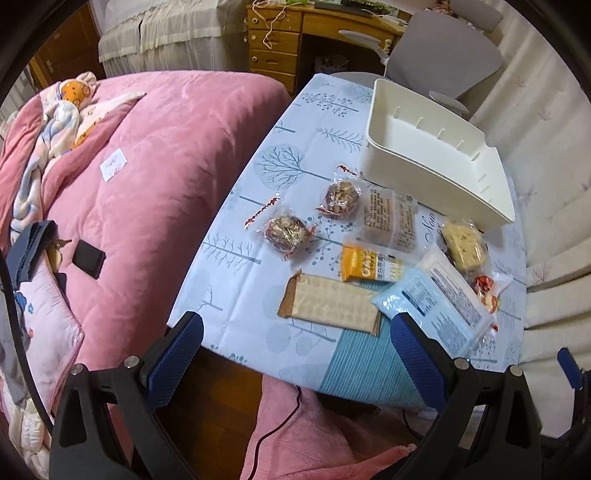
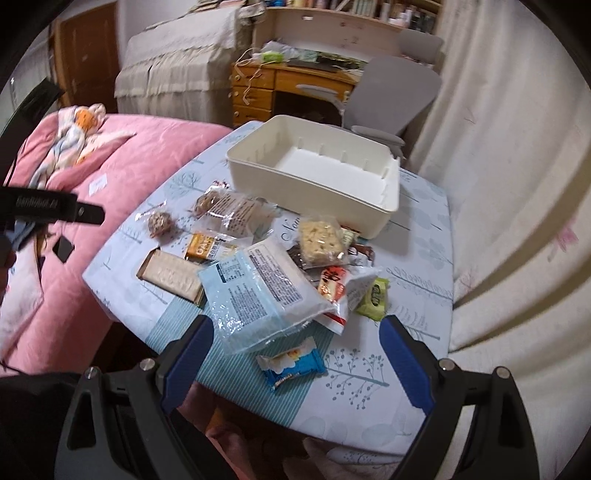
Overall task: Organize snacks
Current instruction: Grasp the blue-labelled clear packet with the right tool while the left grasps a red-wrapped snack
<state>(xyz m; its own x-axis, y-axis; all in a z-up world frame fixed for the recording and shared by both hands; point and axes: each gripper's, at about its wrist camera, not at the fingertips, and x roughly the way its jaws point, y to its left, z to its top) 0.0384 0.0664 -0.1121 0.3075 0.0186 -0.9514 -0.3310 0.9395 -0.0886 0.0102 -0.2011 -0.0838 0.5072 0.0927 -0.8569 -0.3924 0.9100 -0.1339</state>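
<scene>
Several wrapped snacks lie on a small table with a tree-print cloth (image 1: 280,162) (image 2: 417,254). A white empty bin (image 1: 436,147) (image 2: 317,166) stands at the far side. Near the front lie a brown bar (image 1: 328,304) (image 2: 171,275), a large pale blue pack (image 1: 436,299) (image 2: 258,288), an orange oat bar (image 1: 369,264) (image 2: 203,247) and a small blue packet (image 2: 291,363). Two nut cakes (image 1: 286,230) (image 1: 341,197) lie to the left. My left gripper (image 1: 295,354) is open and empty above the front edge. My right gripper (image 2: 295,358) is open and empty above the small blue packet.
A bed with a pink quilt (image 1: 147,166) (image 2: 122,155) borders the table's left side. A grey chair (image 1: 443,48) (image 2: 391,92) and a wooden desk (image 1: 280,33) stand behind the bin. White curtains (image 2: 517,184) hang on the right. A black cable (image 1: 280,424) runs below the table.
</scene>
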